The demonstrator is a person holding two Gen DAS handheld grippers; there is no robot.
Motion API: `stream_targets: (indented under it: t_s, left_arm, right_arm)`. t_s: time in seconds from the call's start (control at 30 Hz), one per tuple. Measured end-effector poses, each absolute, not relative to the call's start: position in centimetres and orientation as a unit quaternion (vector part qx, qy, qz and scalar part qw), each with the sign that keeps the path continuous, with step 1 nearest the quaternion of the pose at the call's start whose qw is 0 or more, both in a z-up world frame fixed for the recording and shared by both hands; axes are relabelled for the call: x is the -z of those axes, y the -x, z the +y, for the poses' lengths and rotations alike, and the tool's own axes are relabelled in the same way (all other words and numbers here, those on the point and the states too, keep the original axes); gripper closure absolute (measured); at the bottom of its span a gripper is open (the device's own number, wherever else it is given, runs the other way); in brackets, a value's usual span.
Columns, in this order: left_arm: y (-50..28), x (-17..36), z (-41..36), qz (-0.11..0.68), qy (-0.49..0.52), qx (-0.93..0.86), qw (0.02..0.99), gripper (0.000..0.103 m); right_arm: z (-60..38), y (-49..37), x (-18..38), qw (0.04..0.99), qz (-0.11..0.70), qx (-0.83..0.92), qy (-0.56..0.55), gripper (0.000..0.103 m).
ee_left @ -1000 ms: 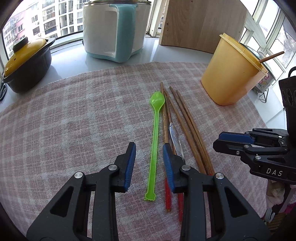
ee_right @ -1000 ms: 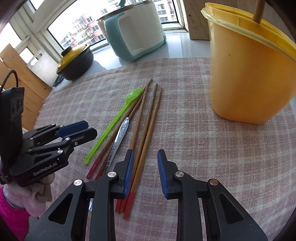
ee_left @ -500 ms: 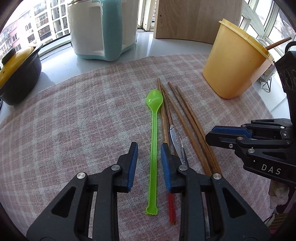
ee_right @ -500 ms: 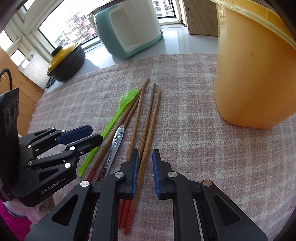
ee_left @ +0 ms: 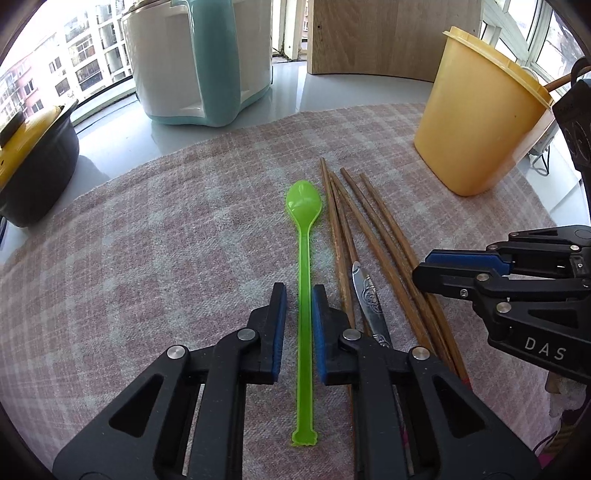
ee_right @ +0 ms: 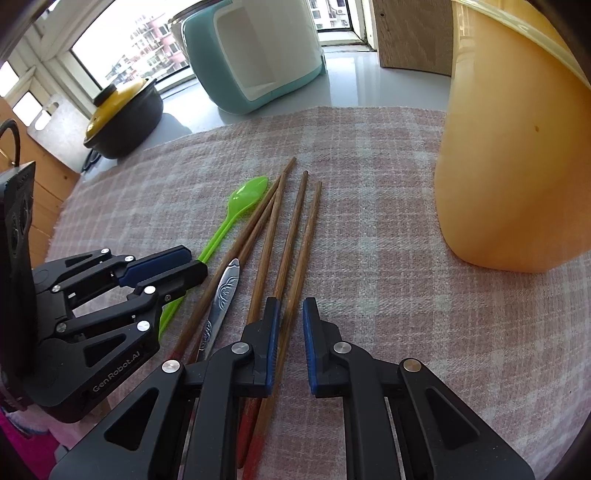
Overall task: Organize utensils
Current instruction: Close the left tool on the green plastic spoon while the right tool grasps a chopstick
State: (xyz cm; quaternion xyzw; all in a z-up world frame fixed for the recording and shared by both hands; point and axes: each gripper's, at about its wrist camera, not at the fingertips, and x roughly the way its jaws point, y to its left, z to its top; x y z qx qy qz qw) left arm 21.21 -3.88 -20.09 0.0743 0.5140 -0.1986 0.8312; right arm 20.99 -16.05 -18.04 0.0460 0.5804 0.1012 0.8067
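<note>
Daylight is coming in through the windows (ee_left: 55, 74) at far left, with apartment blocks (ee_right: 147, 33) showing outside. A pink checked cloth (ee_left: 147, 258) is covering the pale grey countertop (ee_left: 332, 88) ahead. A white and teal appliance (ee_left: 199, 62) is standing at the back, a black pot with yellow lid (ee_left: 33, 155) at far left. A wooden panel (ee_left: 388, 37) is leaning upright behind.

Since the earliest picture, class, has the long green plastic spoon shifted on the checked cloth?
No. The long green plastic spoon lies left of the brown wooden chopsticks as before, bowl beside their tips; only the camera moved.
</note>
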Motion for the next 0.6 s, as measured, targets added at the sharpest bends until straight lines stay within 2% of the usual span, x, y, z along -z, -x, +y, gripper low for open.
stream_targets:
  t_s: [0.07, 0.5, 0.6]
  left_arm:
    - [-21.2, 20.1, -3.6, 0.515, -0.073, 0.194, 0.832, 0.095]
    - [-20.8, 19.7, -2.5, 0.516, -0.071, 0.189, 0.833, 0.096]
    - [-21.1, 19.6, -3.1, 0.519, -0.077, 0.188, 0.83, 0.09]
  right_arm:
    - [-16.0, -21.2, 18.0, 0.805, 0.583, -0.099, -0.042, 0.092]
    - [-14.9, -21.3, 18.4, 0.8, 0.594, -0.083, 0.002, 0.092]
    - [-14.6, -21.5, 18.5, 0.799, 0.595, -0.083, 0.017, 0.092]
